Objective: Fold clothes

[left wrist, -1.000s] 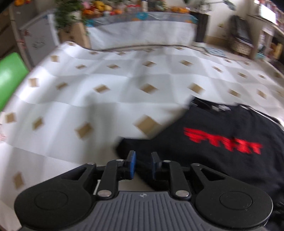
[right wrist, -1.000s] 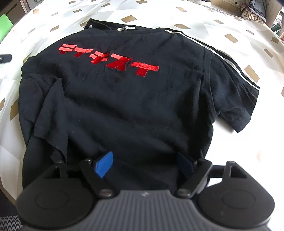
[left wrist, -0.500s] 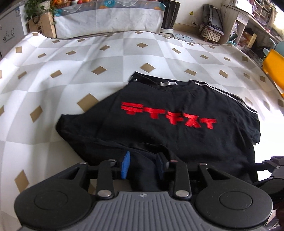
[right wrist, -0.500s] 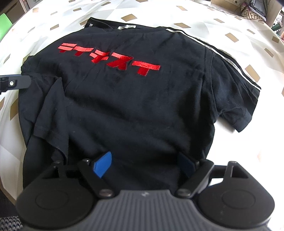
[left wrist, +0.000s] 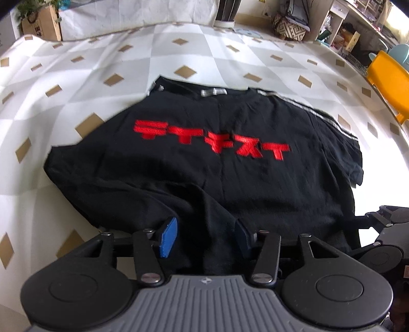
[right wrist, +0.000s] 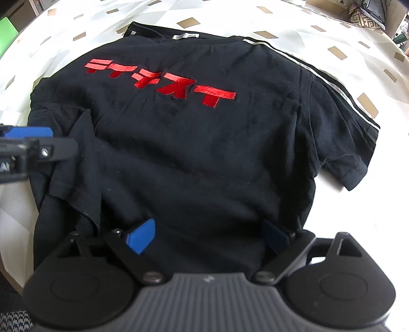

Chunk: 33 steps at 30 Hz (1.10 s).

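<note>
Left wrist view: black T-shirt (left wrist: 230, 178) lies flat mid-frame on the checked worktop (left wrist: 76, 89), left gripper (left wrist: 204, 237) fingers opening astride a raised fold, not pressing it; right gripper (right wrist: 207, 237) fingers opening wide over the hem.

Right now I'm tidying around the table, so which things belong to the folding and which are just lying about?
Part of the job:
- black T-shirt, spread on the tablecloth
- left gripper, jaws opening over the shirt's hem
- right gripper, jaws opening over the hem

Just lying about:
- yellow chair
- patterned bag
- cardboard box
</note>
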{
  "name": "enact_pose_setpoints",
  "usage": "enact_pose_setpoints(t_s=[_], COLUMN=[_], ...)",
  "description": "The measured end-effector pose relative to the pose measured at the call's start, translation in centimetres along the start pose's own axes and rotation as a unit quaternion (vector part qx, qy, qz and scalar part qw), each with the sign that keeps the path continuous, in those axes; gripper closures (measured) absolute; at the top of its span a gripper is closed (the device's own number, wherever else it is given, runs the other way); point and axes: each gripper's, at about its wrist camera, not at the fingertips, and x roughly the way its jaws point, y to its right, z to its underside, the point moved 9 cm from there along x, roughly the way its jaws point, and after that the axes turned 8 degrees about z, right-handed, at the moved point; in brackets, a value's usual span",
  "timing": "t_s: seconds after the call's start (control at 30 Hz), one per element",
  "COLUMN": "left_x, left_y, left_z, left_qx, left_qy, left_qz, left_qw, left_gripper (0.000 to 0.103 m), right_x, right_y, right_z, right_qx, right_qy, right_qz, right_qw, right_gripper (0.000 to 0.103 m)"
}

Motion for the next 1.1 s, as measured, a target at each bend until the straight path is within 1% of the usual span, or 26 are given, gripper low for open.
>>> enact_pose_setpoints(t_s=[0.1,0.17,0.3,0.37,0.43,0.5,0.6,0.73,0.8,0.9,1.1], left_x=[1.2,1.7,2.0,1.8,1.6,1.3,0.6,-1.2,-2.1,-3.3,-5.3], left_y=[0.0,0.0,0.0,0.0,0.0,-0.1,-0.3,-1.0,-1.6,-2.8,-4.1], left_z=[0.6,1.0,1.3,1.5,1.8,1.9,2.0,2.4,2.7,3.4,5.5], left_qx=[-0.006,-0.010,-0.018,-0.018,-0.015,-0.016,-0.018,-0.021,-0.025,-0.047,-0.066], left_qy=[-0.017,-0.021,-0.010,-0.006,-0.003,0.002,0.016,0.041,0.045,0.045,0.050], left_qz=[-0.006,-0.010,-0.008,-0.007,-0.005,-0.004,-0.007,-0.032,-0.048,-0.057,-0.077], left_qw=[0.9998,0.9997,0.9998,0.9998,0.9999,0.9999,0.9997,0.9984,0.9975,0.9963,0.9936], left_gripper=[0.049,0.048,0.049,0.057,0.076,0.088,0.097,0.097,0.097,0.097,0.098], right_x=[-0.1,0.0,-0.1,-0.1,-0.1,-0.2,0.0,0.0,0.1,0.1,0.2], right_y=[0.1,0.1,0.1,0.2,0.1,0.2,0.0,0.0,-0.1,-0.1,-0.2], right_z=[0.0,0.0,0.1,0.1,0.1,0.1,0.0,-0.1,-0.1,-0.1,-0.1], right_qx=[0.000,-0.001,-0.002,-0.002,-0.003,-0.003,-0.004,-0.006,-0.007,-0.009,-0.008], right_qy=[-0.001,-0.001,-0.001,-0.001,-0.001,-0.001,0.000,0.001,0.002,0.002,0.001], right_qz=[0.000,-0.001,-0.001,-0.001,-0.001,-0.001,-0.001,-0.002,-0.002,0.001,0.001], right_qw=[1.000,1.000,1.000,1.000,1.000,1.000,1.000,1.000,1.000,1.000,1.000], right_gripper=[0.010,0.010,0.008,0.008,0.008,0.007,0.007,0.007,0.007,0.006,0.006])
